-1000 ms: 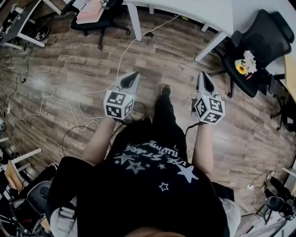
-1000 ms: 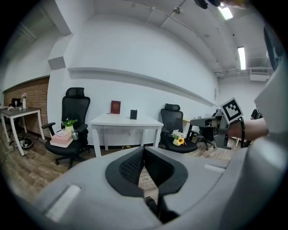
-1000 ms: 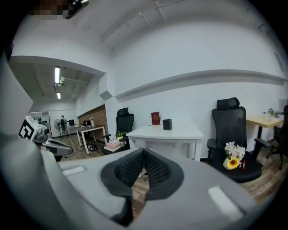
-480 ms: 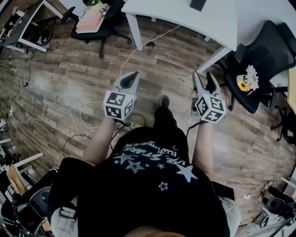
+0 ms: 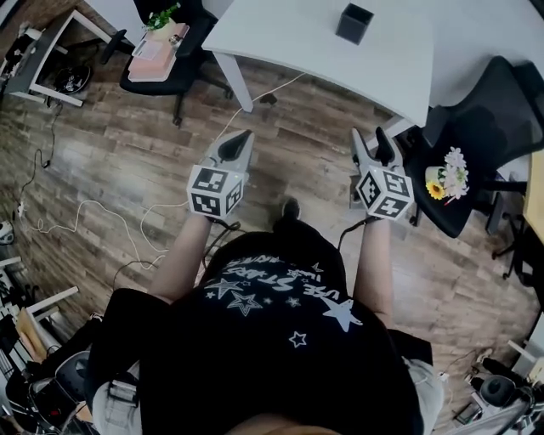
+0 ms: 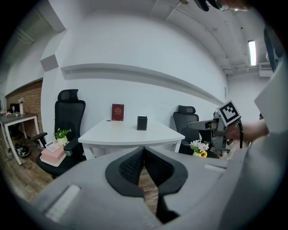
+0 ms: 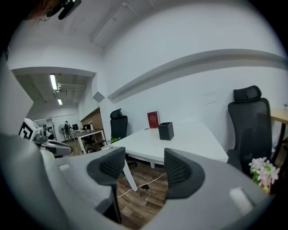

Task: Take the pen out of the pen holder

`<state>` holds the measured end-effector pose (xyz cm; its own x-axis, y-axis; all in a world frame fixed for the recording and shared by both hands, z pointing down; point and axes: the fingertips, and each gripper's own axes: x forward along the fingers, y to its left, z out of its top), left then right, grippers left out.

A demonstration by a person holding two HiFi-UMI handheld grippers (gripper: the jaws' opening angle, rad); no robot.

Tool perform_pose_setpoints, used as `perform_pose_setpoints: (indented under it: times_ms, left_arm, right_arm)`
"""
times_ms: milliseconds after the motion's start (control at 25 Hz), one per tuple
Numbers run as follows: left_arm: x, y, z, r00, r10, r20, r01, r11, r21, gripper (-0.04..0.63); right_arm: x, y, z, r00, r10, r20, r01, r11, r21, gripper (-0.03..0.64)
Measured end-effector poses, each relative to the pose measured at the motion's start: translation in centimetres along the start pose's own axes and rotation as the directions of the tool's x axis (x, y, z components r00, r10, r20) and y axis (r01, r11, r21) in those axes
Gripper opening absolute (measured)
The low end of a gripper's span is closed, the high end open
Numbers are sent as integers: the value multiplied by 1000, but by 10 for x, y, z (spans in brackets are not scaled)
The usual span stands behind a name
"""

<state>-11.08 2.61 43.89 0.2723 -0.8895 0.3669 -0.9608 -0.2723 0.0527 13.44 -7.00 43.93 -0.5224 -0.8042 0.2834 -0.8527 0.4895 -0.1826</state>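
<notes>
Head view looks down on a person standing on the wooden floor (image 5: 127,144), with a tool in each hand held out toward the white table (image 5: 289,42). The left tool (image 5: 240,140) has its jaws together, with nothing between them. The right tool (image 5: 370,140) has its jaws opening and wide apart; only floor and the table's edge show through the gap. Neither tool touches the table.

The black, square pen holder (image 5: 354,23) stands upright toward the middle of the table, well in from the near edge. Whether a pen is in it cannot be told at this size. A red book (image 6: 118,112) stands at the far edge, against the wall. A black chair (image 5: 484,110) carrying flowers (image 5: 448,174) sits off the table's right corner.
</notes>
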Motion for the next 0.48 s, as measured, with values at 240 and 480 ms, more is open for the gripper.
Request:
perform_pose_setpoints:
  times_ms: [240,480]
  left_arm:
    - [48,0,25,1000,21,21,-21,1000,-4,11]
    - [75,12,39,999,35,24,-35,999,-3,11]
  right_arm:
    - [41,-32,22,999,37,10,-37,999,-13,273]
    - [70,-45,28,999,53,-5,-54,999,-6,273]
